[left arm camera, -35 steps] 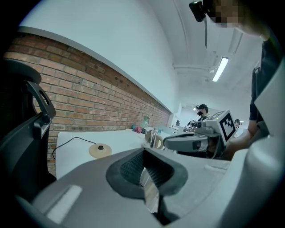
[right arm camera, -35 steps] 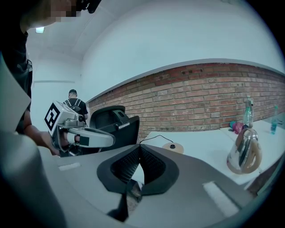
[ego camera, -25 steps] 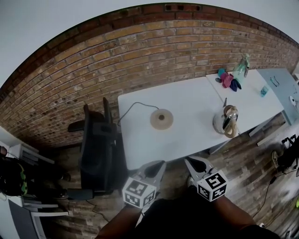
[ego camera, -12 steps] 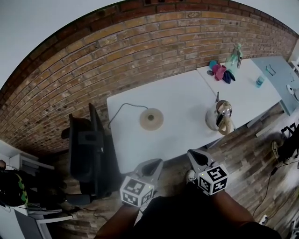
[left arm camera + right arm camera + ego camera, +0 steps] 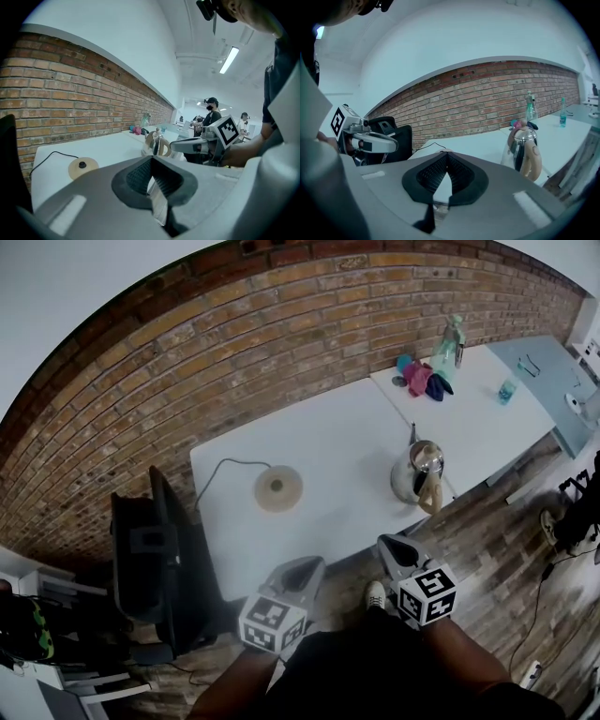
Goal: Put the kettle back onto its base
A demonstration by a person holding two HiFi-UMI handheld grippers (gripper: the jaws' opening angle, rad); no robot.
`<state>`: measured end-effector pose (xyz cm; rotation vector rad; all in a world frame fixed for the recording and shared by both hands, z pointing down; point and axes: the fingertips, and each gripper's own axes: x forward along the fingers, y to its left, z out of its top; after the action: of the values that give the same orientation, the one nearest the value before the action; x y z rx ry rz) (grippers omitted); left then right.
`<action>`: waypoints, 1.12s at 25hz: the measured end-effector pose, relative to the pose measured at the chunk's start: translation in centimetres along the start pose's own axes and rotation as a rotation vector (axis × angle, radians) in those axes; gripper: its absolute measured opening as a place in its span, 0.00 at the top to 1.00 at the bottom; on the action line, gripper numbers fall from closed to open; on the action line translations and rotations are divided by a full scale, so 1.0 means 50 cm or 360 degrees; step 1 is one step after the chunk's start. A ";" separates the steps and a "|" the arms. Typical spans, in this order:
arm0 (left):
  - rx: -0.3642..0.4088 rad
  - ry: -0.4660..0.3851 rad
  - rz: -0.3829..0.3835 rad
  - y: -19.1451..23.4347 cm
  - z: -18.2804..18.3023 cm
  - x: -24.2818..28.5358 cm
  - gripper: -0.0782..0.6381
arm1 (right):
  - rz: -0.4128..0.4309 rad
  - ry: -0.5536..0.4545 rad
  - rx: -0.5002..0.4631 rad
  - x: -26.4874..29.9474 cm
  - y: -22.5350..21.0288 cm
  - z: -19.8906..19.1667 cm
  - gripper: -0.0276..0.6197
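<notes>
You held both grippers short of the white table's (image 5: 347, 432) near edge, over the floor. Left gripper (image 5: 305, 565): jaws pressed together, nothing between them. Right gripper (image 5: 390, 546): the same, pads meeting at the tips, empty.

The kettle (image 5: 418, 474) stood upright toward the table's right end, near the front edge, handle turned toward you. Its base (image 5: 278, 488), a round beige disc, lay flat on the same table well to the left of the kettle, nothing on it. The cord (image 5: 221, 466) curved off toward the left rear.

A black chair (image 5: 141, 549) stood at the table's left end, with the brick wall (image 5: 234, 362) behind. Cloths (image 5: 420, 379) and a bottle (image 5: 450, 341) sat on the adjoining table (image 5: 487, 418) beyond the kettle.
</notes>
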<state>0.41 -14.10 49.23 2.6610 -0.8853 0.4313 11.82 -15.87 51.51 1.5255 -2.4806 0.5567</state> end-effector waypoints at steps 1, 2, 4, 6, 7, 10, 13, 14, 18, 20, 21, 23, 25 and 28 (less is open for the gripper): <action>0.0001 0.0004 -0.0007 -0.003 0.002 0.013 0.89 | -0.0010 0.0000 0.0005 -0.002 -0.014 0.000 0.91; 0.0002 0.0009 -0.0014 -0.006 0.004 0.025 0.89 | -0.0019 0.0001 0.0008 -0.003 -0.027 0.000 0.91; 0.0003 0.0017 -0.0026 -0.011 0.007 0.050 0.89 | -0.0037 0.0002 0.0010 -0.007 -0.052 -0.001 0.91; 0.0005 0.0024 -0.0041 -0.019 0.012 0.074 0.89 | -0.0057 0.0004 0.0013 -0.011 -0.077 -0.003 0.91; 0.0006 0.0026 -0.0047 -0.021 0.015 0.086 0.89 | -0.0068 0.0006 0.0013 -0.013 -0.090 -0.003 0.91; 0.0012 0.0025 -0.0056 -0.028 0.025 0.121 0.89 | -0.0115 0.0014 -0.0003 -0.018 -0.132 -0.004 0.91; 0.0014 0.0028 -0.0063 -0.034 0.032 0.156 0.89 | -0.0173 0.0019 -0.0014 -0.024 -0.178 -0.002 0.91; 0.0015 0.0031 -0.0065 -0.036 0.034 0.167 0.89 | -0.0193 0.0019 -0.0016 -0.025 -0.193 0.000 0.91; 0.0013 0.0047 -0.0070 -0.041 0.038 0.204 0.89 | -0.0283 0.0027 -0.0042 -0.026 -0.252 0.003 0.91; 0.0010 0.0057 -0.0072 -0.044 0.039 0.219 0.89 | -0.0325 0.0037 -0.0061 -0.025 -0.280 0.004 0.86; 0.0009 0.0061 -0.0072 -0.044 0.040 0.227 0.89 | -0.0346 0.0043 -0.0069 -0.025 -0.294 0.003 0.85; 0.0006 0.0072 -0.0071 -0.045 0.040 0.241 0.89 | -0.0386 0.0058 -0.0081 -0.023 -0.321 0.001 0.82; 0.0003 0.0083 -0.0071 -0.045 0.039 0.254 0.89 | -0.0418 0.0077 -0.0086 -0.020 -0.344 -0.003 0.78; 0.0001 0.0102 -0.0070 -0.044 0.038 0.271 0.89 | -0.0454 0.0093 -0.0092 -0.016 -0.373 -0.006 0.74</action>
<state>12.48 -20.27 52.14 2.6459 -0.8065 0.5031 28.73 -22.65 55.64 1.7704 -2.1636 0.4684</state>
